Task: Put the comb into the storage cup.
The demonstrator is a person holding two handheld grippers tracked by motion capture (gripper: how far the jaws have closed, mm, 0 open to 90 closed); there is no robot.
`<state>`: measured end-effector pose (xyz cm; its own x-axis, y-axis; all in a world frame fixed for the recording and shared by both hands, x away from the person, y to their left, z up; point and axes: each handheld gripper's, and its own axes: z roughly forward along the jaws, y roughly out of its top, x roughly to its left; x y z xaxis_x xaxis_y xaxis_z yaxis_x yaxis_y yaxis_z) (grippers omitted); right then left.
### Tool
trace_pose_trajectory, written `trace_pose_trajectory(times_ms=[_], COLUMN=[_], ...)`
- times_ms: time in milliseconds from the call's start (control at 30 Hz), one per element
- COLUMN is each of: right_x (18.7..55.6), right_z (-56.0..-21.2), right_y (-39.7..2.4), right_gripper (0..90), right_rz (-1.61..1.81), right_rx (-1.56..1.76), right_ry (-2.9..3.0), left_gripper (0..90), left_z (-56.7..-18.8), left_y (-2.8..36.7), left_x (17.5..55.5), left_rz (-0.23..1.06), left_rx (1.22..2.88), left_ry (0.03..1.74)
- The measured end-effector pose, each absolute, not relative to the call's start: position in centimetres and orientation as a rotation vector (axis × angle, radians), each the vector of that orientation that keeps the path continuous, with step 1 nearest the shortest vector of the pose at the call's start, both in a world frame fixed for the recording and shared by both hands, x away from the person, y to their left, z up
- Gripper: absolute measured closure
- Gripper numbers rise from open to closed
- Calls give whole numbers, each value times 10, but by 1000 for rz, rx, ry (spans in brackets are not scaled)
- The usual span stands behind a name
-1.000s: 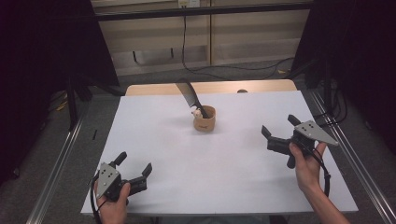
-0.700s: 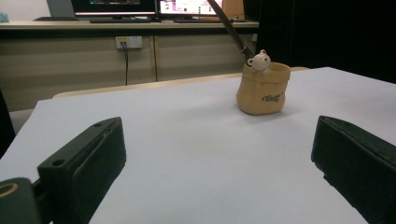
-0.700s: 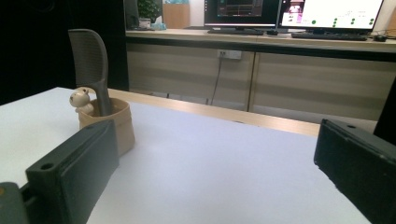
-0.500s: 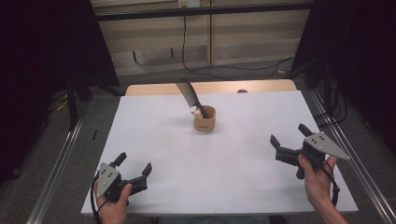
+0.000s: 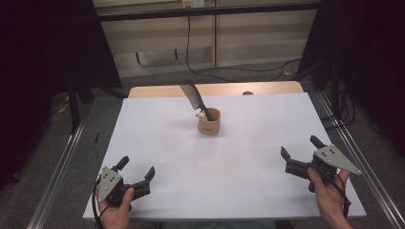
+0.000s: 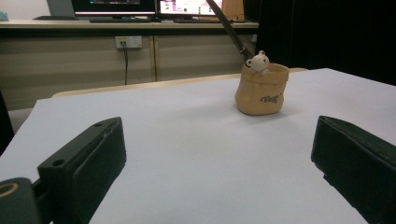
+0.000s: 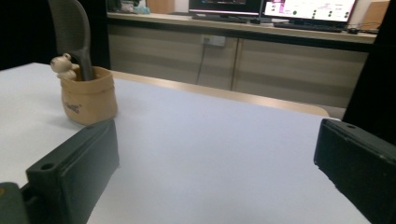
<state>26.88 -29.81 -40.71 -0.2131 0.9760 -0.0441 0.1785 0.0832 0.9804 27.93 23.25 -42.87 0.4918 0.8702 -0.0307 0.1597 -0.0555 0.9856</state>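
A small tan pot [image 5: 209, 122] [image 6: 261, 89] [image 7: 88, 95] shaped like a sack stands on the white table [image 5: 248, 143], toward the back middle. A little bear figure [image 5: 202, 115] [image 6: 257, 61] [image 7: 64, 66] sits on its rim, and a dark spatula-like tool [image 5: 193, 98] [image 7: 74, 32] leans out of it toward the back left. My left gripper [image 5: 136, 170] rests open at the front left corner, held by a hand. At the front right my right gripper [image 5: 300, 147] is open too. Both are far from the pot, with nothing between their jaws.
A strip of wooden tabletop [image 5: 215, 89] shows beyond the white sheet. Metal rails [image 5: 57, 167] run along both sides of the table. Cabinets and a hanging cable [image 5: 188, 38] stand behind; monitors [image 7: 308, 7] sit on a counter farther off.
My right gripper has drawn back toward the front right edge of the table, still open. The left gripper and the pot have stayed put.
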Motion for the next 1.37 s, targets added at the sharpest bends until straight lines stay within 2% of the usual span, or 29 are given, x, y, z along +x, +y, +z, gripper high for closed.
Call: trace_pose_trajectory(times_ms=[767, 1367], right_x=[236, 243], right_z=[-438, -441], right_y=[-322, -319], right_gripper=[3, 3], right_rz=[1176, 1177], right_rx=[1271, 1249], right_ry=[1532, 1539], left_gripper=[34, 34], left_z=[-428, -431], left_y=[230, 231], left_x=[278, 280], left_rz=[733, 725], left_rx=[1552, 1558], left_ry=[910, 911])
